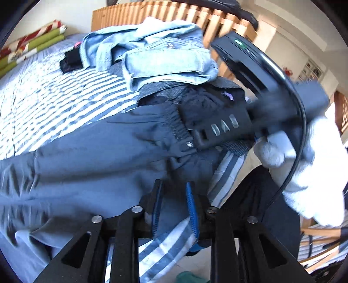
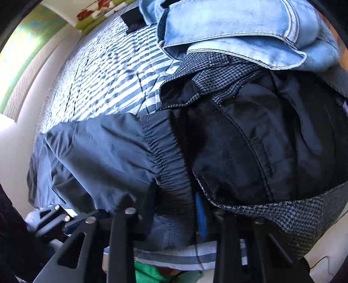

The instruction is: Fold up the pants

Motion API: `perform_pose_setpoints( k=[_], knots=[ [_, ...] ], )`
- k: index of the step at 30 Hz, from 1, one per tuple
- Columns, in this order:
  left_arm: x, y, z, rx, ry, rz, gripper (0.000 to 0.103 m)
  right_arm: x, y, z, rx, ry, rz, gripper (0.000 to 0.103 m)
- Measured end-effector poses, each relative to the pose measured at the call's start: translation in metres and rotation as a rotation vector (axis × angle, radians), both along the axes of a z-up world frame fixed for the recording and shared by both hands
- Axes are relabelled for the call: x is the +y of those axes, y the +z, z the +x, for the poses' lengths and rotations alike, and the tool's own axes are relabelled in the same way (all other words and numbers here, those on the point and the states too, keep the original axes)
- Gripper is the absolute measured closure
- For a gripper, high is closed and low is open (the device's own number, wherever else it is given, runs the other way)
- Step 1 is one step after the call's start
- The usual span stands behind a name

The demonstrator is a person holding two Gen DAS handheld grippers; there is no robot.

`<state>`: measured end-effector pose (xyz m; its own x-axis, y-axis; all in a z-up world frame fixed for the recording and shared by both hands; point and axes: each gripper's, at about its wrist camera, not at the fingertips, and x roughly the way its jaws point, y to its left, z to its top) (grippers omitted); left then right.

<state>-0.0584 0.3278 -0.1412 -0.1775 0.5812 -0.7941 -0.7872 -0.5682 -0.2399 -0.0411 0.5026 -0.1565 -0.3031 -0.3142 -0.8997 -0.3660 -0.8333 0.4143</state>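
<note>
Blue-grey pants point(image 1: 87, 156) lie spread on the striped bed, their elastic waistband point(image 2: 167, 165) toward the clothes pile. My left gripper point(image 1: 174, 191) hovers low over the cloth near the waist. Its blue pads point(image 1: 192, 206) stand apart and press on nothing, so it is open. My right gripper point(image 2: 174, 209) has the bunched waistband between its fingers and looks shut on it. In the left wrist view the right gripper point(image 1: 196, 139) sits at the waistband beside a metal snap point(image 1: 189, 144), held by a white-gloved hand point(image 1: 304, 165). The left gripper point(image 2: 47, 217) shows at the lower left of the right wrist view.
A pile of clothes lies just beyond the waistband: light blue jeans point(image 1: 156, 56), a grey houndstooth garment point(image 2: 217, 69) and a black one point(image 2: 261, 141). The striped bedspread point(image 1: 54, 98) runs left. A wooden slatted bedframe point(image 1: 217, 19) and green flowered pillows point(image 1: 32, 48) lie behind.
</note>
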Motion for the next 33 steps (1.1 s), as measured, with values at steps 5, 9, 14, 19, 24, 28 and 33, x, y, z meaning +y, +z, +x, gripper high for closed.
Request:
perform_pose_setpoints(
  k=[5, 9, 14, 19, 24, 28, 33],
  knots=[
    [0.029, 0.001, 0.029, 0.155, -0.089, -0.036, 0.064, 0.016, 0.005, -0.001, -0.025, -0.057, -0.085, 0.081],
    [0.043, -0.008, 0.027, 0.206, -0.068, -0.049, 0.063, 0.021, 0.018, -0.006, -0.031, -0.07, -0.122, 0.085],
    [0.047, -0.03, 0.004, 0.175, -0.019, -0.071, 0.083, 0.026, 0.025, -0.006, -0.035, -0.062, -0.153, 0.09],
    [0.028, -0.032, -0.021, 0.051, 0.033, 0.011, 0.098, 0.03, 0.025, -0.001, -0.003, -0.021, -0.145, 0.083],
    [0.002, -0.029, -0.042, -0.056, 0.083, 0.104, 0.098, 0.032, 0.032, 0.012, 0.056, -0.024, -0.14, 0.049],
    [-0.003, -0.032, -0.045, -0.072, 0.081, 0.116, 0.098, 0.03, 0.026, 0.013, 0.066, -0.052, -0.22, 0.043],
    [-0.002, -0.028, -0.038, -0.063, 0.07, 0.117, 0.098, 0.024, 0.011, 0.002, 0.083, -0.053, -0.3, 0.042]
  ],
)
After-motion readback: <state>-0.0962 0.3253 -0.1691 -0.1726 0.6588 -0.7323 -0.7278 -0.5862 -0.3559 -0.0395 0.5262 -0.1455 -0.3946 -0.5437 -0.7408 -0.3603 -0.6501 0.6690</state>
